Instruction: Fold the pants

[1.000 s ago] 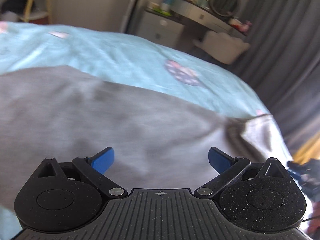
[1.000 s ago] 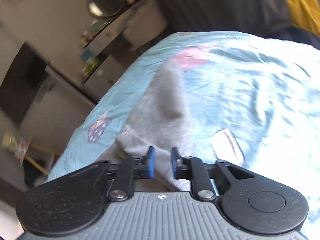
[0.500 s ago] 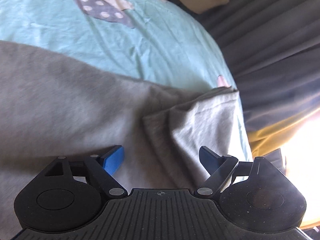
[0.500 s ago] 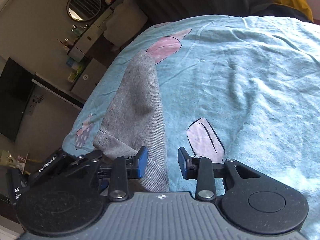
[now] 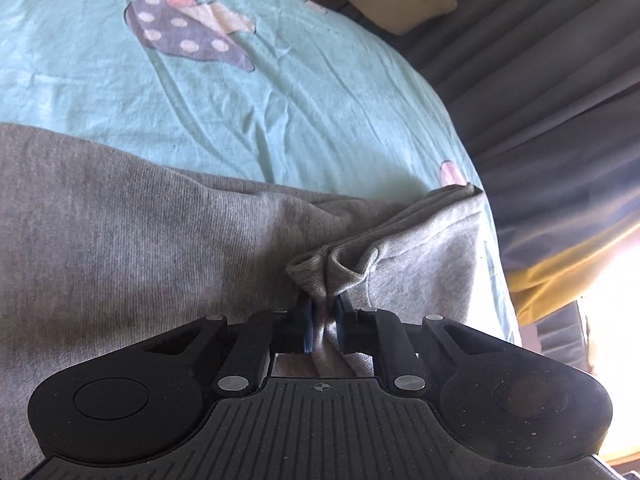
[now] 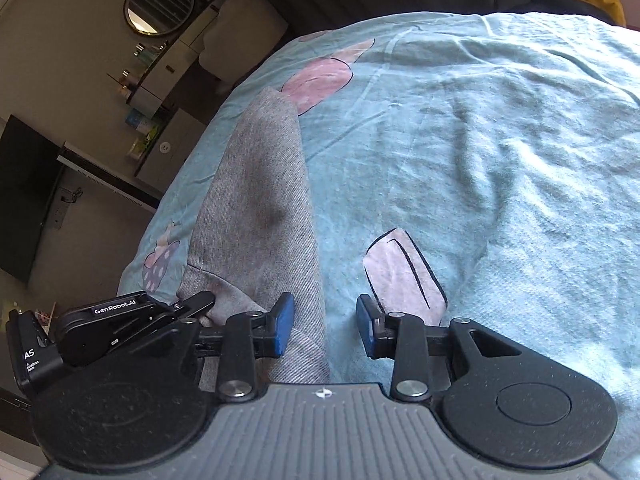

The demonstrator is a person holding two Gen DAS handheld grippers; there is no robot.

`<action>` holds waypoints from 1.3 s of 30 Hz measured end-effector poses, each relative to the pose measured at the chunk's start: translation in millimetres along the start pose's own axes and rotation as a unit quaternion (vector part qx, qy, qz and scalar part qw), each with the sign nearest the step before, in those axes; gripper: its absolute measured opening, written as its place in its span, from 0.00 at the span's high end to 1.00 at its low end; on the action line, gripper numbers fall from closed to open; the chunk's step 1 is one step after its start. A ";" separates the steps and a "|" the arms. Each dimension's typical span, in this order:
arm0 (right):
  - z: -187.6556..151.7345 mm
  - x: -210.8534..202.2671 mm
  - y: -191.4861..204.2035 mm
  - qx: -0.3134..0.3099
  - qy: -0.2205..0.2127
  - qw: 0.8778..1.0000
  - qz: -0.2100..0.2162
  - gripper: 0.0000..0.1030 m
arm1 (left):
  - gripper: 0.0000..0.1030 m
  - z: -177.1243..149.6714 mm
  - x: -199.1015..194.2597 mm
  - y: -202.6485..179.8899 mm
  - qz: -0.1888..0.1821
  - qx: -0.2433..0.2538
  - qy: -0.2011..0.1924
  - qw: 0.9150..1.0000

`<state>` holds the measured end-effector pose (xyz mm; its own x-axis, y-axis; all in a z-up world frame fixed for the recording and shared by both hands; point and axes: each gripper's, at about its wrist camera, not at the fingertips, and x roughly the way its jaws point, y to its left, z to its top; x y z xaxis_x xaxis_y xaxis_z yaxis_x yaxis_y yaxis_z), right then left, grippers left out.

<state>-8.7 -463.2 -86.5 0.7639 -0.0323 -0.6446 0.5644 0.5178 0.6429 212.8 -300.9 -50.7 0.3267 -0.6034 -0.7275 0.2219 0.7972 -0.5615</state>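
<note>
Grey pants (image 5: 120, 248) lie spread on a light blue bed sheet (image 5: 240, 92). My left gripper (image 5: 322, 322) is shut on a bunched fold of the pants' edge, which sticks up between the blue pads. In the right wrist view the pants (image 6: 260, 208) run away as a long grey strip. My right gripper (image 6: 325, 330) is open, its left pad over the strip's near edge and its right pad over the sheet. The left gripper's black body (image 6: 120, 320) shows at the strip's left side.
The sheet carries printed cartoon shapes (image 5: 188, 28) (image 6: 404, 276). Dark curtains (image 5: 560, 80) hang past the bed's right edge. A dresser with a round mirror (image 6: 160, 0) and a dark TV (image 6: 24, 200) stand beyond the bed.
My left gripper has closed on the pants' folded edge; it was open before. My right gripper, shut on the pants a second ago, has opened wider and let go.
</note>
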 end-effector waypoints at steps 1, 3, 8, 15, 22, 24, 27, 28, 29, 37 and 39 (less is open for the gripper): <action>0.0 -0.4 0.6 -0.002 -0.001 1.000 -0.001 0.67 | 0.88 -1.2 -5.0 -2.2 0.002 0.005 -0.007 1.000; 0.1 -1.9 1.7 -0.005 -0.004 1.000 -0.003 0.67 | 0.89 -4.0 -17.5 -6.4 0.002 0.016 -0.023 1.000; -1.0 -7.2 6.4 -0.018 -0.009 1.000 -0.005 0.67 | 0.90 -14.2 -64.0 -5.5 0.004 0.023 -0.070 0.997; -4.3 -11.3 19.3 -0.056 0.000 0.998 0.011 0.63 | 0.89 -64.5 -165.3 35.9 0.075 0.062 -0.139 0.985; -16.8 -4.3 52.5 -0.146 0.038 0.988 0.027 0.56 | 0.71 -93.9 -189.0 86.3 0.153 0.060 -0.125 0.978; -22.9 -5.6 61.6 -0.171 0.043 0.984 0.028 0.54 | 0.42 -82.7 -195.7 92.8 0.142 0.039 -0.149 0.978; -29.1 -9.2 66.5 -0.179 0.051 0.982 0.035 0.53 | 0.30 -58.2 -185.7 96.7 0.115 0.031 -0.148 0.982; -30.5 -10.8 66.6 -0.174 0.057 0.982 0.036 0.53 | 0.30 -47.9 -175.2 98.0 0.117 0.022 -0.137 0.983; -32.6 -13.2 65.5 -0.162 0.068 0.984 0.039 0.52 | 0.30 -41.7 -166.3 101.4 0.118 0.007 -0.130 0.984; -57.0 -29.3 66.8 -0.107 0.140 0.981 0.087 0.37 | 0.45 -39.1 -123.0 110.8 0.067 0.021 -0.042 0.997; -57.2 -29.3 68.5 -0.084 0.154 0.978 0.113 0.37 | 0.62 -38.4 -125.7 113.8 0.074 0.016 -0.038 0.996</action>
<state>-10.4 -377.9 -47.3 0.7175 0.3454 -0.6049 0.3129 0.6161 0.7229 161.7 -135.2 -38.3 0.4268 -0.4772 -0.7682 0.1947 0.8780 -0.4372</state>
